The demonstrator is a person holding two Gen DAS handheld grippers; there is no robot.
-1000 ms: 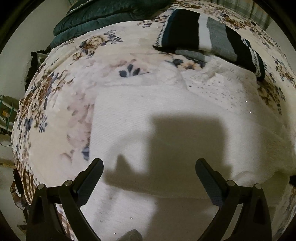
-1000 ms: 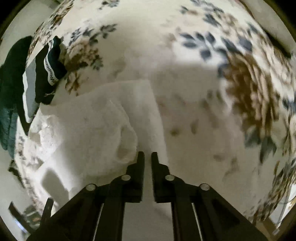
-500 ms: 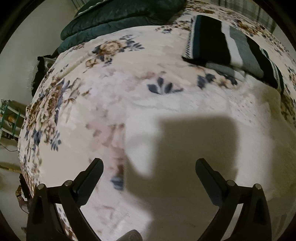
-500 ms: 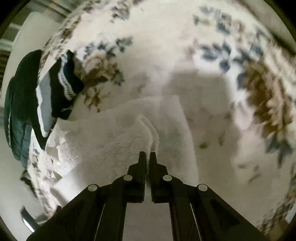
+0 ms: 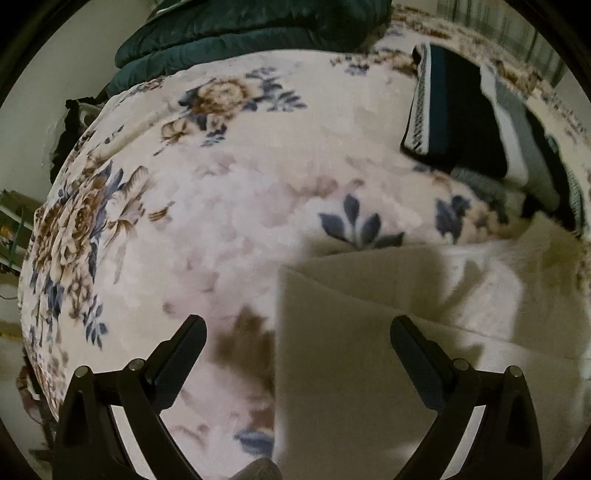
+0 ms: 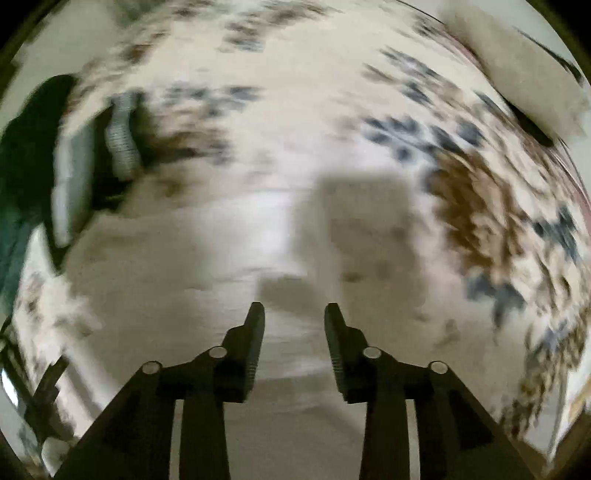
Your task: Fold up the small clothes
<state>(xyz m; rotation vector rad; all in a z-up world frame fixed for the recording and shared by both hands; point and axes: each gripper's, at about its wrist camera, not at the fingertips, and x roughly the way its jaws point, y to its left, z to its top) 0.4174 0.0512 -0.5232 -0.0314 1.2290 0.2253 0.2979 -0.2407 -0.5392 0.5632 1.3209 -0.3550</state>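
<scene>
A white fluffy garment (image 5: 388,332) lies folded flat on the floral blanket (image 5: 221,177); its left edge runs between my left gripper's fingers. The left gripper (image 5: 297,334) hangs wide open above that edge, holding nothing. In the blurred right wrist view the same white garment (image 6: 177,258) spreads below and to the left. My right gripper (image 6: 294,314) hovers over it with its jaws opening; nothing is between them.
A folded black, white and grey striped garment (image 5: 480,122) lies at the back right, also seen as the striped garment (image 6: 92,166) at left in the right wrist view. A dark green quilt (image 5: 240,33) is bunched at the blanket's far edge. Bare floral blanket stretches to the left.
The left gripper has slid left, so the white garment now sits toward the right of its view. The right gripper pinched shut on a fold, then let go and lifted off the cloth.
</scene>
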